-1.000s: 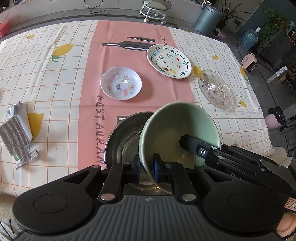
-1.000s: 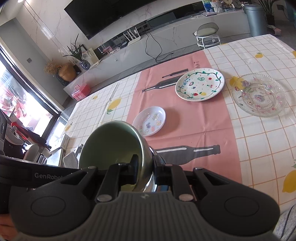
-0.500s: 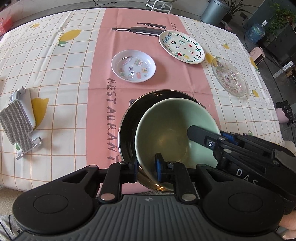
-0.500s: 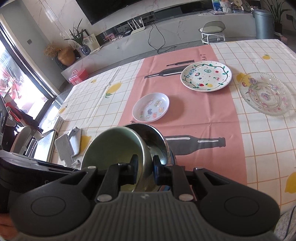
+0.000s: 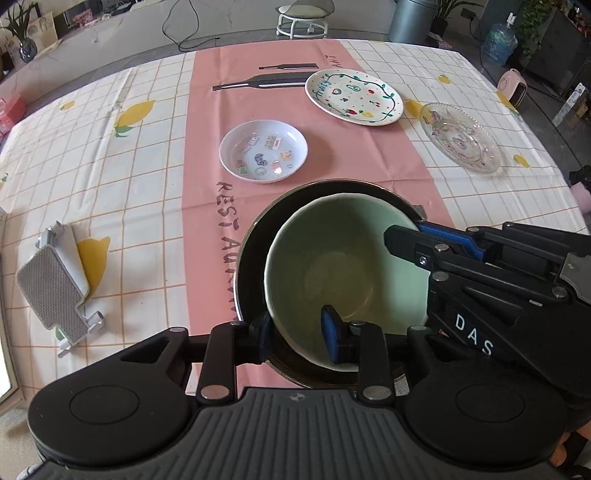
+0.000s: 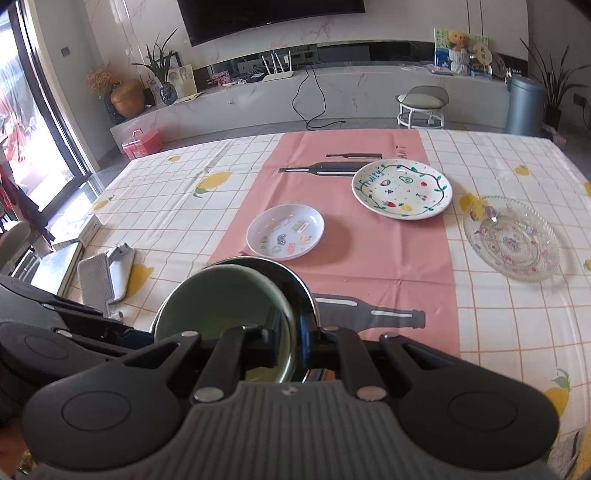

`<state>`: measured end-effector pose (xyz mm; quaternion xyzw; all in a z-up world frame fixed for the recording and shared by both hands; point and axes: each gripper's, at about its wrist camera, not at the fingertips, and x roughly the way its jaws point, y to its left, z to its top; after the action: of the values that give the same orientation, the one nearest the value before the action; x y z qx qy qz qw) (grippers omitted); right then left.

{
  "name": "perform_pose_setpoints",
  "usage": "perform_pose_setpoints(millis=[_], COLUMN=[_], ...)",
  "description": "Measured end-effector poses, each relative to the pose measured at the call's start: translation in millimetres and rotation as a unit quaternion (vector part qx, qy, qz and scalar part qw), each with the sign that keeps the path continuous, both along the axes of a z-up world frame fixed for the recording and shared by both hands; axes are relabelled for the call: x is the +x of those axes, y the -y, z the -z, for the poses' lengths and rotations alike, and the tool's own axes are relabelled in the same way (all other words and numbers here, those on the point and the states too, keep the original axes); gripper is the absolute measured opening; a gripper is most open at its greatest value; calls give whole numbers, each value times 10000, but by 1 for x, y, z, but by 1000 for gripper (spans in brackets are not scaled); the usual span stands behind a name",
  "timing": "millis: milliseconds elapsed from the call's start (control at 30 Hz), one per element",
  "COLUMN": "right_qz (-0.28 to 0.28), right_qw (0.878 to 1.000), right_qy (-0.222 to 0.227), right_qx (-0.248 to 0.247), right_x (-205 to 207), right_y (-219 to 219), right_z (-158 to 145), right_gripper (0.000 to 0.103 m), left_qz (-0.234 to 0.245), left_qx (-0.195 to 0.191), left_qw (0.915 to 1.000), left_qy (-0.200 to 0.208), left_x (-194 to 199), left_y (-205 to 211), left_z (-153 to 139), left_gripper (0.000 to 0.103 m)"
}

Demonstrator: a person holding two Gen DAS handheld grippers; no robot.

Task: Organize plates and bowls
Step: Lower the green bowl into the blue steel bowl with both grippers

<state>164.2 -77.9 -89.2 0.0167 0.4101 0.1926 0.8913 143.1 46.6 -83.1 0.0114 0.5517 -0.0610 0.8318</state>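
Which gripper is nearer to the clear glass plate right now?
Right. The right gripper is shut on the steel bowl's rim on the side facing the glass plate; the left gripper, jaws opening around the green bowl's near rim, sits farther away.

A grey mesh-faced gadget (image 5: 55, 291) lies on the lemon-print tablecloth (image 5: 110, 177), and beyond the cloth's far edge stand a white stool (image 6: 421, 105) and a grey bin (image 6: 524, 105).

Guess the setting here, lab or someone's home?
Most likely a home living-dining room: a wall TV above a long marble-look console, potted plants, and a dining table under a lemon-print cloth.
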Motion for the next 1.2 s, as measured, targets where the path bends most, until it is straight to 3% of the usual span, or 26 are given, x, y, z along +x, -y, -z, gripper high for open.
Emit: perform_pose_setpoints(millis=[333,500,733,800,833,1133,1200], right_qz=[7,49,-54,-36,-55,-140,-138], right_qw=[9999,9999,9998,9997,9995,9998,9997], right_qy=[-70,-108,-74,-224,-277,57,183], right_qx=[-109,10,-203,41,111,121,124], right_x=[4,4,3,4,4,-7,-10], right_y=[-1,-1,-6,-3,-2,1,2], right_z=[7,7,7,5,4,-17,-21], right_gripper=[6,4,4,17,19,20,32], left_qz=[31,-203,-452,-457,-472,-445,-462], left_qx=[-311,-596,-767,-695,-656,-424,-407], left_qw=[9995,9969,9934,9940,9943,9960,9960], left_qy=[42,477,720,714,691,641,654], left_x=[-1,-5,-9,-9,-9,-13,-14], left_y=[-14,-33,-51,-52,-52,-43,-42], left_z=[-16,-36,-41,-37,-36,-35,-37], left_gripper=[35,58,64,64,64,69,69])
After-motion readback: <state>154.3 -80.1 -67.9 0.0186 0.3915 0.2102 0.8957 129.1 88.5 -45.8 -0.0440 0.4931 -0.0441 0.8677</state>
